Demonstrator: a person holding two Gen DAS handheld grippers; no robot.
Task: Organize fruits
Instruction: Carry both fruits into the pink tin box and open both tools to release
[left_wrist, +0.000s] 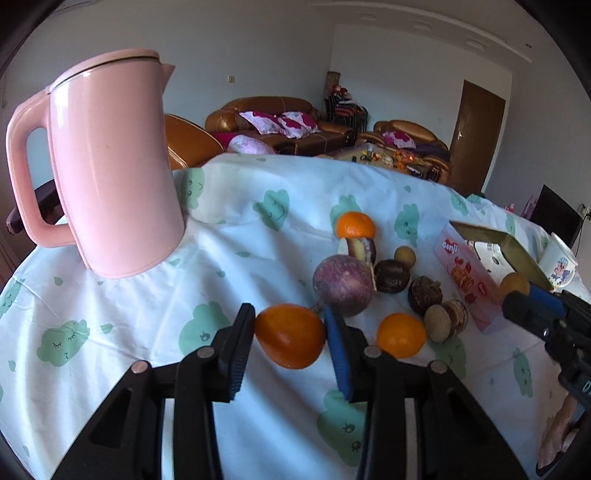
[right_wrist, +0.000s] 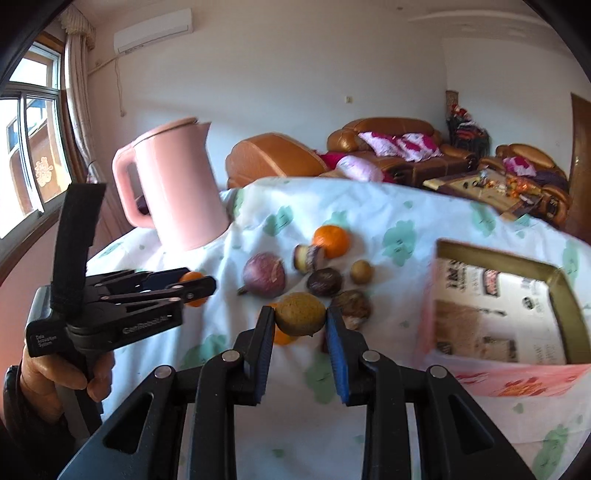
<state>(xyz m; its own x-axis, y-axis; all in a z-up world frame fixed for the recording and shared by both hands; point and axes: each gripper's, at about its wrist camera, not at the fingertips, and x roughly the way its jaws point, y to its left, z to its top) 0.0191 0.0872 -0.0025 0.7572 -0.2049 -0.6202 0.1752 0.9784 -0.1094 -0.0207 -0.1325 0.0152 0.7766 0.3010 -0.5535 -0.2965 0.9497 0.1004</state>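
Observation:
My left gripper (left_wrist: 290, 332) is shut on an orange fruit (left_wrist: 290, 341) held just above the tablecloth; it also shows in the right wrist view (right_wrist: 192, 286). My right gripper (right_wrist: 300, 325) is shut on a brownish-yellow round fruit (right_wrist: 300, 314), lifted above the table; it shows at the right in the left wrist view (left_wrist: 524, 291). On the cloth lie a purple round fruit (left_wrist: 343, 286), two more oranges (left_wrist: 355, 225) (left_wrist: 400, 335), dark brown fruits (left_wrist: 392, 276) and a small tan one (left_wrist: 405, 256). A pink open box (right_wrist: 495, 314) stands to the right.
A pink kettle (left_wrist: 107, 166) stands at the table's back left. A white mug (left_wrist: 557, 260) sits beyond the box. The table (left_wrist: 258, 206) has a white cloth with green prints. Brown sofas and a door lie behind.

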